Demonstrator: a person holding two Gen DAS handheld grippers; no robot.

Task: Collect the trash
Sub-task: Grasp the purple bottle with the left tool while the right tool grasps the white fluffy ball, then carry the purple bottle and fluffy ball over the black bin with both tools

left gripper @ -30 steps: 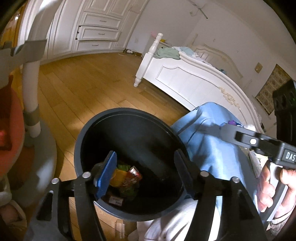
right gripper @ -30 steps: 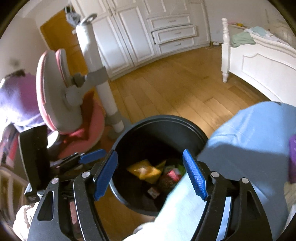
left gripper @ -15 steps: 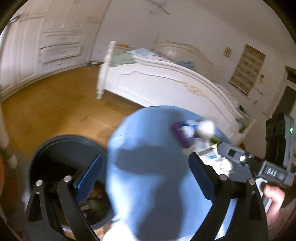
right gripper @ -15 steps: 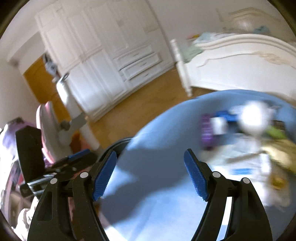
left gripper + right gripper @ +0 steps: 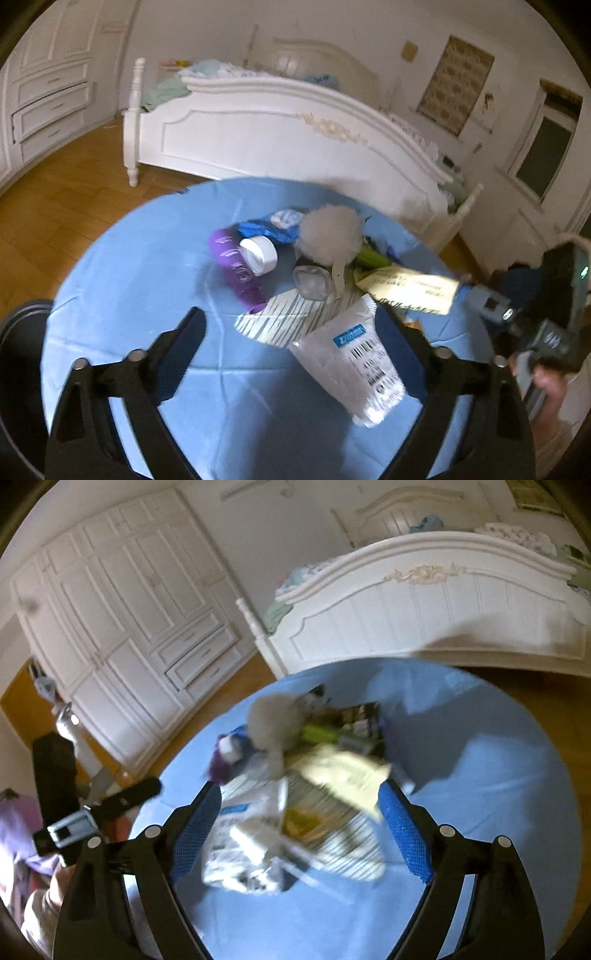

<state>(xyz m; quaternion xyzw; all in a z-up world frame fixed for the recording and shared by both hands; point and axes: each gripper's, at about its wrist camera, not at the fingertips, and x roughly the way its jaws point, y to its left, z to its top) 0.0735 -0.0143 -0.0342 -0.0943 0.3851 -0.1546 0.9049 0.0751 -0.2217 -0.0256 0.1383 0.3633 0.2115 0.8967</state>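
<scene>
A: Trash, a loose heap of wrappers and packets (image 5: 332, 295), lies in the middle of the round table under its light blue cloth (image 5: 129, 277). And the fingers?

B: The left gripper (image 5: 291, 347) has its fingers spread wide and empty; they have just been closing a little. A white plastic pouch with a barcode label (image 5: 354, 365) lies on the cloth between them, unpinched.

A: The right one?

B: The right gripper (image 5: 299, 827) is wide too, jaws just opening further, nothing held. Its blue-padded fingers (image 5: 404, 834) frame a crumpled white bag (image 5: 243, 849) and a striped paper sheet (image 5: 332, 834).

A: Farther out?

B: A purple bottle with a white cap (image 5: 236, 266), a grey fluffy ball (image 5: 330, 236), a pale yellow packet (image 5: 410, 288). Beyond the table stands a white carved bed (image 5: 277, 140); a black round bin (image 5: 18, 332) shows at the table's left edge.
</scene>
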